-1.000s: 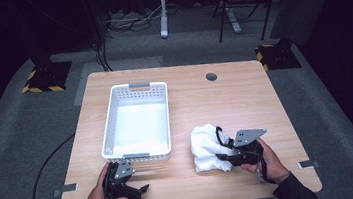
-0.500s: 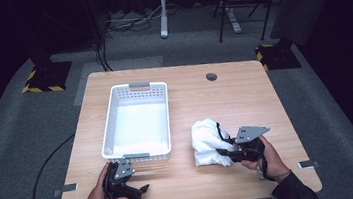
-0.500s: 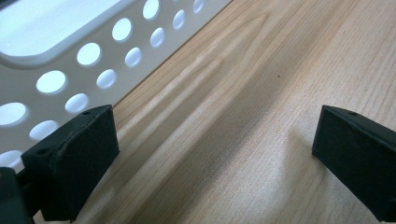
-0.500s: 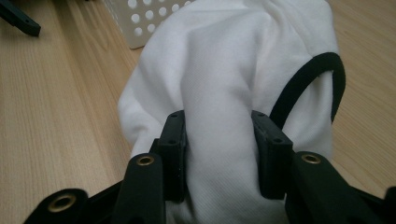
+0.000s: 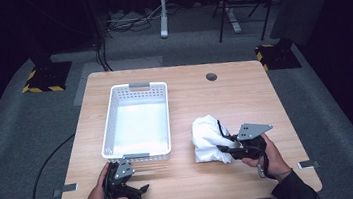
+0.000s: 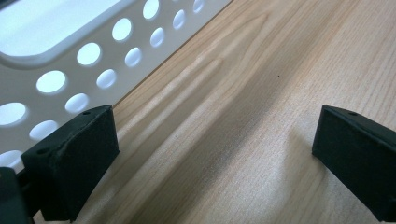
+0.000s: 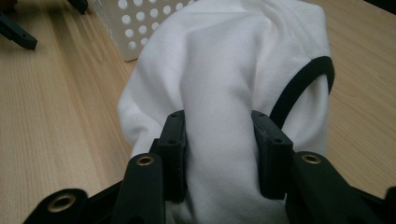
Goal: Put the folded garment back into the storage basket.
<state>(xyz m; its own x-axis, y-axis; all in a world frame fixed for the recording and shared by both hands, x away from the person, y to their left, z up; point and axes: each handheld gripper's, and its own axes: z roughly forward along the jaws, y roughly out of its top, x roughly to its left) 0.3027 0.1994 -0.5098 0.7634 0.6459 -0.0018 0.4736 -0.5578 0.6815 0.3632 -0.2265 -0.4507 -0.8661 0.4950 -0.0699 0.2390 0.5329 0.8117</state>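
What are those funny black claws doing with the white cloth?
A person holds a claw-like gripper in each hand. The right gripper has pinched a fold of the white cloth lying on the wooden table. The left gripper rests open beside the white basket, holding nothing.

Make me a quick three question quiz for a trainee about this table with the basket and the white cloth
1. True or false: the right gripper is shut on the white cloth.
2. What lies between the left gripper's jaws? A) the cloth B) bare table C) the basket rim
3. Which side of the white basket is the cloth on in the high view?

Key:
1. True; a fold is pinched between the pads.
2. B; the jaws stand wide apart over the wooden table.
3. To its right, lying on the table, outside the basket.
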